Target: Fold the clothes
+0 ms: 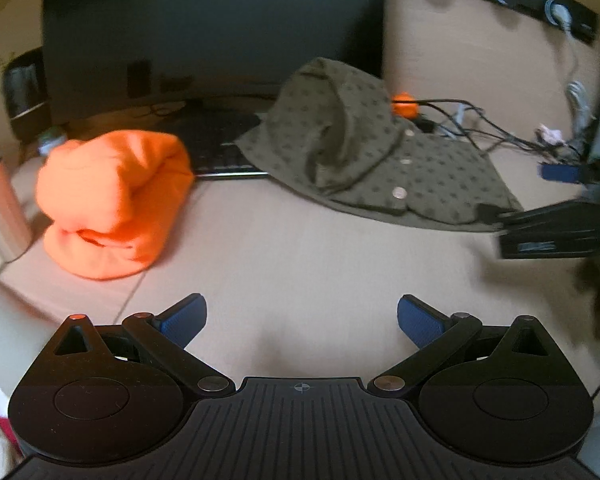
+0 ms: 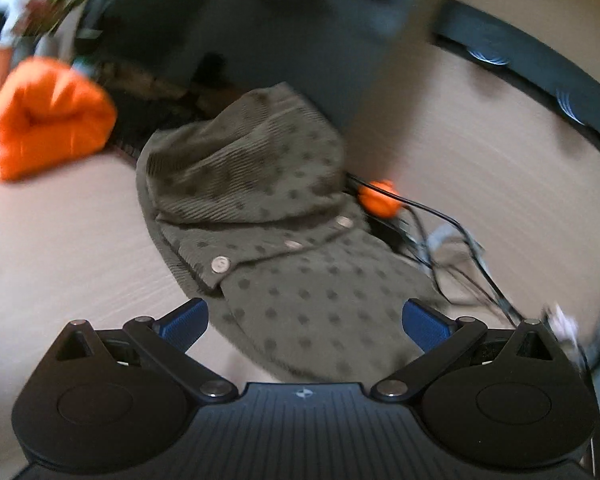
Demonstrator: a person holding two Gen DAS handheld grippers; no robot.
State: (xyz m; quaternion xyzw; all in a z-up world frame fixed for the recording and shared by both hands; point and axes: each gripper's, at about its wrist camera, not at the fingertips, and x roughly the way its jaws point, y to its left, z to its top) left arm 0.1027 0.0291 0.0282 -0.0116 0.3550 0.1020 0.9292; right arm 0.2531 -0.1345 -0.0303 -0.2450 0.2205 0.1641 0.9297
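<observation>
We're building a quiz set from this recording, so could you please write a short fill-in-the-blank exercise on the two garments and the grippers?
1. The rolled-up garment is ____ in colour.
2. The olive shirt is patterned with dark ____.
3. Both the left gripper and the right gripper are ____.

Missing words: orange; dots; open

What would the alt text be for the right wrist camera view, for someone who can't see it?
An open right gripper hovers over the near edge of a crumpled olive polka-dot shirt with snap buttons, lying on a beige table. A bundled orange garment sits at far left, and black cables with a small orange object trail off to the right.
</observation>
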